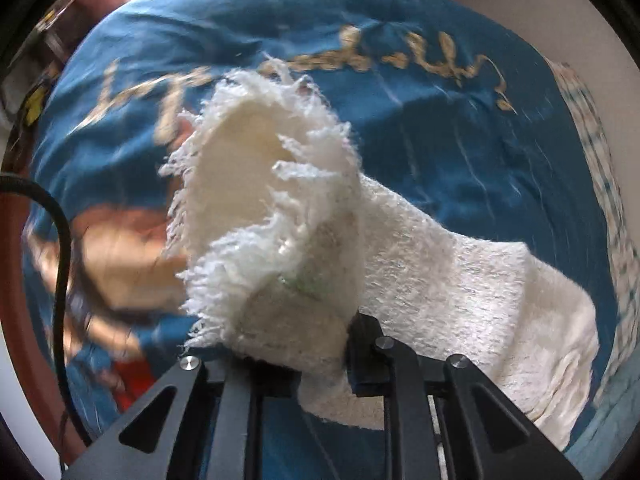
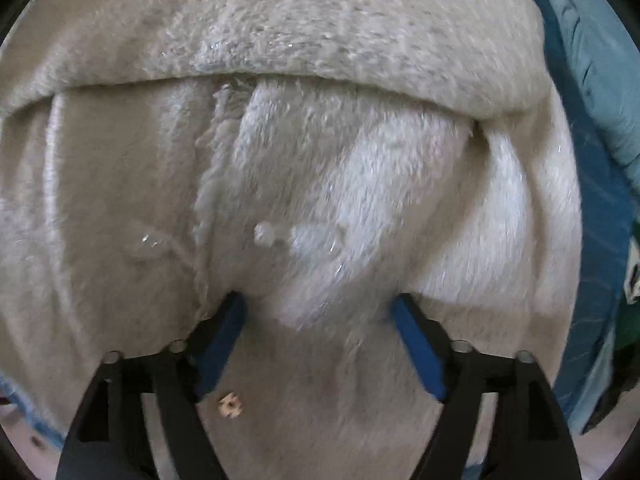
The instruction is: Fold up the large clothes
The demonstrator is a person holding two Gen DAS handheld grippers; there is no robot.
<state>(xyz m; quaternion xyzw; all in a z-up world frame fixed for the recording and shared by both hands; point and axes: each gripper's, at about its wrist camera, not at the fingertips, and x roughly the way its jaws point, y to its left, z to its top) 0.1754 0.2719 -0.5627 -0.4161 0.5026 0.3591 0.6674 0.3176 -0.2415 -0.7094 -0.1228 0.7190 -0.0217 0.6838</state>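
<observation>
Pointing steeply down, left tool is clenched on a fringed fold of the white fluffy garment, lifted over the blue bedspread. Right tool, also aimed down, is released, jaws wide, blue pads pressing into the garment's pile, nothing gripped.

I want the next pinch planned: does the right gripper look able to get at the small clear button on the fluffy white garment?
Probably yes. The right gripper stands open just above the fluffy white garment, and the small clear button lies bare ahead of its fingertips with nothing over it.
</observation>
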